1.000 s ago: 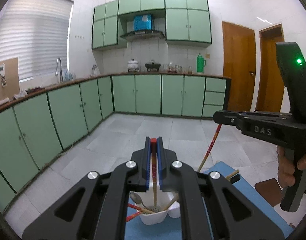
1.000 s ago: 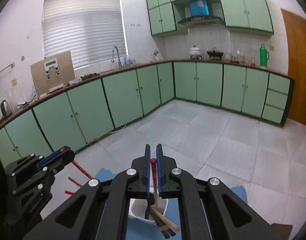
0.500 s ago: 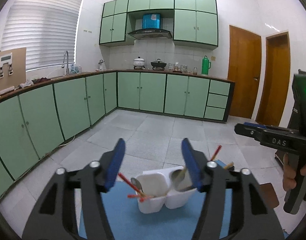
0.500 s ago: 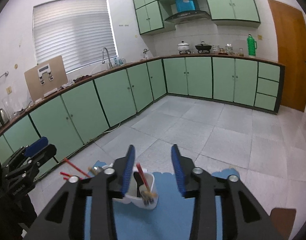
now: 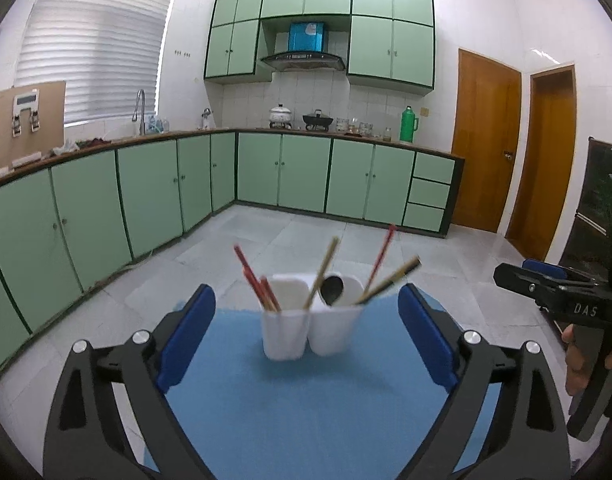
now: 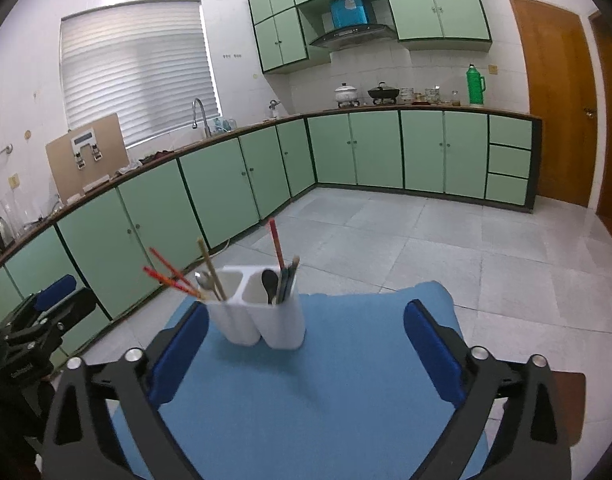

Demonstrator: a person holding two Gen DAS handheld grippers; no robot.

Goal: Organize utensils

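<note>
Just ahead of the left claw point(image 5: 306, 334), a white two-cup holder point(image 5: 311, 330) stands on the blue mat point(image 5: 306, 408). Red chopsticks point(image 5: 254, 283), wooden chopsticks point(image 5: 387, 282) and a spoon point(image 5: 331, 289) stick up from it. Both claws are opening with nothing between them; the right claw point(image 6: 306, 354) sits just behind the holder too.

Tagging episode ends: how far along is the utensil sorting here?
Looks essentially done. The white two-compartment plastic holder on the blue mat holds red chopsticks, wooden chopsticks and spoons. Nothing in hand: left gripper and right gripper are opening, empty. No loose utensils visible on the mat.
</note>
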